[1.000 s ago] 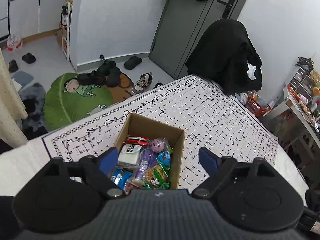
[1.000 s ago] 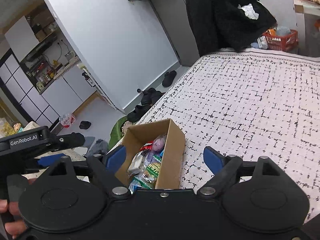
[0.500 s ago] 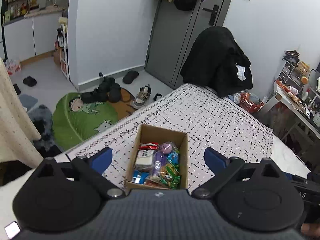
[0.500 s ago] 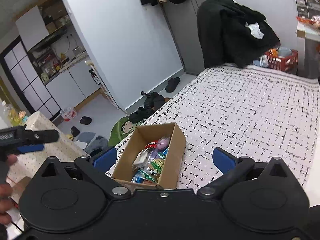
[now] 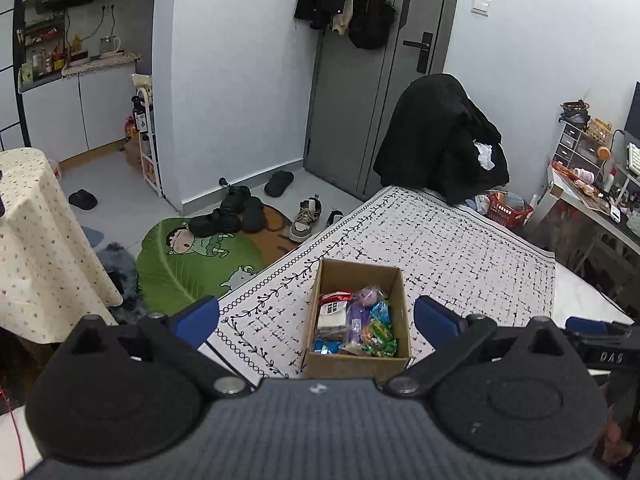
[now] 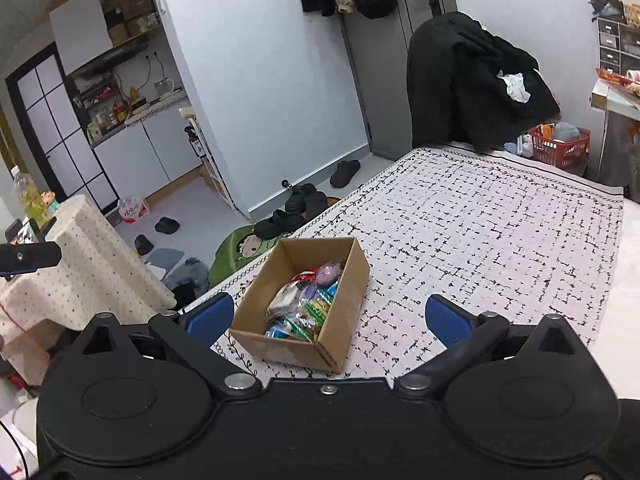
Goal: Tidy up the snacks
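An open brown cardboard box [image 5: 332,361] stands on the patterned white cloth [image 5: 460,256] over the table. It holds several wrapped snacks [image 5: 354,322]: a white and red pack, a purple one, green and blue ones. My left gripper [image 5: 316,316] is open and empty, raised above and behind the box. My right gripper [image 6: 327,316] is open and empty too, high above the box [image 6: 300,350] and its snacks [image 6: 306,306]. The other gripper's tip shows at the far left of the right wrist view [image 6: 28,256].
A dark coat hangs over a chair [image 5: 440,144] at the table's far end. Shoes [image 5: 306,218] and a green rug [image 5: 192,264] lie on the floor to the left. A small table with a dotted cloth [image 5: 36,240] stands at left, a cluttered desk [image 5: 592,196] at right.
Both grippers have risen and pulled back from the box, which now looks smaller and farther off. Both stay open and empty. The box has not moved.
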Tool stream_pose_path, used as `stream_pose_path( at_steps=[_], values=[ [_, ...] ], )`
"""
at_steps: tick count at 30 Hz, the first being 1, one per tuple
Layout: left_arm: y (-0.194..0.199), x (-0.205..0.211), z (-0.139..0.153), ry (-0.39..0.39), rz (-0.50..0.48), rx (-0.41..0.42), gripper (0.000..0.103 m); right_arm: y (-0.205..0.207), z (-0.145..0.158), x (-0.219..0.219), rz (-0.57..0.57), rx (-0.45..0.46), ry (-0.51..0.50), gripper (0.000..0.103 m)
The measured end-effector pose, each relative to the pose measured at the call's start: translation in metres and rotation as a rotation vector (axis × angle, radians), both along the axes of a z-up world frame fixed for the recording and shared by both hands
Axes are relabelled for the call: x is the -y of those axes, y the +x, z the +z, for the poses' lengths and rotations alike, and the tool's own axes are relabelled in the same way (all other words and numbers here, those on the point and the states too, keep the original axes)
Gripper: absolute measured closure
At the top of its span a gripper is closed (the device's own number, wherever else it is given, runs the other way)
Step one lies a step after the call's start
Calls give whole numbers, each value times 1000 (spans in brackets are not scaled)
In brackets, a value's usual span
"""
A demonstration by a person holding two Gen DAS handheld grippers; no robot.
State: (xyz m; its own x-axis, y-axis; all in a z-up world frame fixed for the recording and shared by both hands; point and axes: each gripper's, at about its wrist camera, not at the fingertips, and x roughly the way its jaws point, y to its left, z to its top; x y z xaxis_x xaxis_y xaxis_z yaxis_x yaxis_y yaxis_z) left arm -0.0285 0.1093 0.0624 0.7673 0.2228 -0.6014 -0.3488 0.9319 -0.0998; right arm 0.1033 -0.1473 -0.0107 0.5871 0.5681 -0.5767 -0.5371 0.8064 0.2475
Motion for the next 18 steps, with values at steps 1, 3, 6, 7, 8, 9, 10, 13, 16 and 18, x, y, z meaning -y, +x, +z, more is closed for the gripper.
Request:
stream_pose_path(
  at_steps=[1, 3, 6, 7, 8, 9, 10, 13, 16, 18],
  values=[
    [-6, 0, -2, 3, 0, 5, 0, -3, 0, 1, 2, 5, -7, 0],
    [-13, 3, -7, 6, -1, 8, 0, -9, -1, 2, 3, 12, -19, 0],
    [-20, 7, -18, -4, -7, 3, 0, -16, -5, 8, -2, 11, -23, 0],
    [-23, 9, -23, -10, -13, 3, 0, -19, -6, 9, -5, 9, -23, 0],
    [-26, 10, -26, -16, -18, 4, 0, -21, -8, 11, -7, 6, -23, 0],
    [-27, 12, -30, -15, -20, 1, 0, -23, -10, 14, -10, 6, -25, 0],
    [-29, 13, -33, -10, -22, 1, 0, -26, -13, 16, -13, 7, -29, 0],
    [-32, 21, -44, -3, -28, 4, 0, -32, -20, 23, -24, 6, -38, 0],
    [-32, 25, -55, -12, -30, 7, 0, -36, -28, 31, -38, 1, -47, 0],
    [-32, 26, -61, -27, -32, 3, 0, -37, -34, 38, -53, -1, -48, 0]
  ],
)
